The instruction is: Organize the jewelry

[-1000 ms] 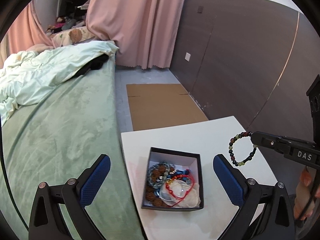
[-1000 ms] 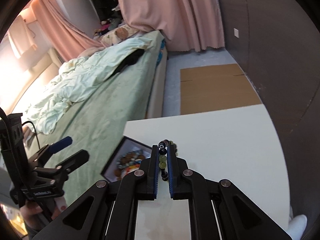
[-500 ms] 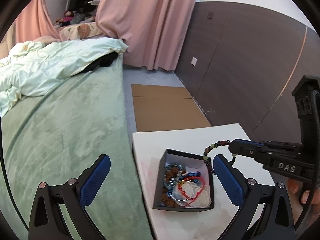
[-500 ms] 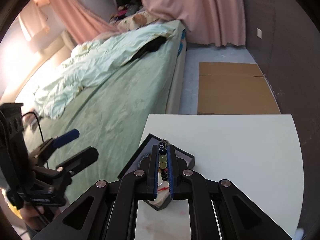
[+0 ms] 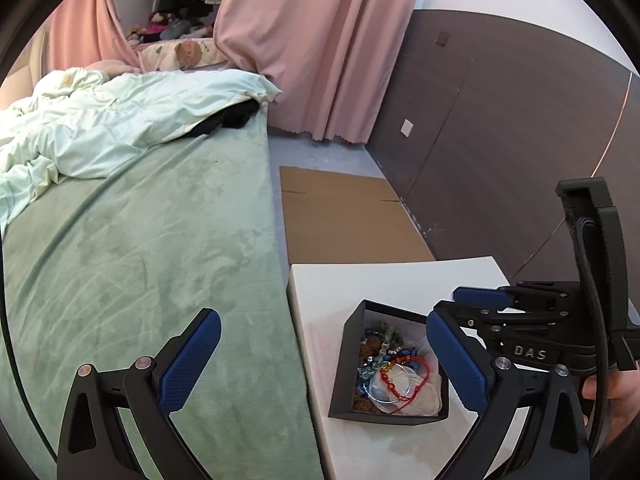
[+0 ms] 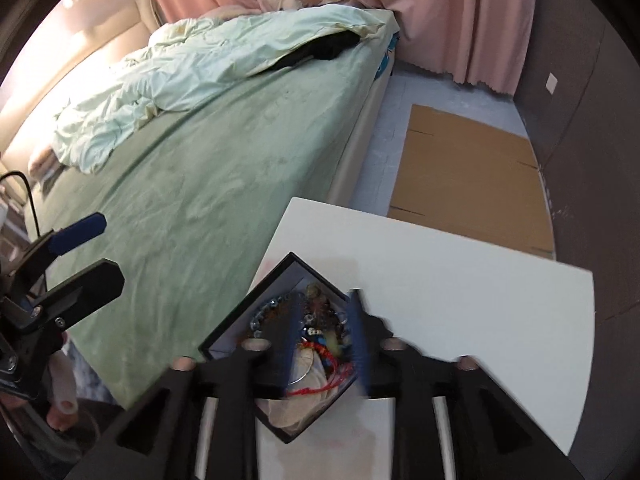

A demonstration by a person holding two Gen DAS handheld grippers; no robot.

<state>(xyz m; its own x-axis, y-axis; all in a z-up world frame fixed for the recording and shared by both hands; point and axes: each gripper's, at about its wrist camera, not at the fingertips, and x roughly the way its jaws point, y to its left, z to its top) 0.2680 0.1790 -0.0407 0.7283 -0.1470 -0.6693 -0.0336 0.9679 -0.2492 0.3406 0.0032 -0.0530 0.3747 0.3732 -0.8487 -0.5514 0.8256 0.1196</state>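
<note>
A black open box (image 5: 347,364) of mixed jewelry, with a red cord bracelet (image 5: 404,380) on top, sits on the white table (image 5: 400,284) near its left edge. My left gripper (image 5: 324,360) is open wide, its blue pads straddling the box from above. My right gripper (image 6: 325,340) hovers right over the box (image 6: 248,304); its jaws are opening and blurred. Between them, a smeared green and dark bead bracelet (image 6: 331,339) lies loose among the jewelry, untouched by either pad. The left wrist view shows the right gripper (image 5: 472,306) at the box's far right corner.
A bed with a green cover (image 5: 140,260) and a pale duvet (image 5: 100,128) runs along the table's left edge. Flat cardboard (image 5: 344,216) lies on the floor beyond the table. A dark wall panel (image 5: 500,140) stands at the right, with pink curtains (image 5: 312,48) behind.
My right gripper carried the bead bracelet from the table's right side to above the box, and its jaws have parted. The bracelet no longer hangs from its tips.
</note>
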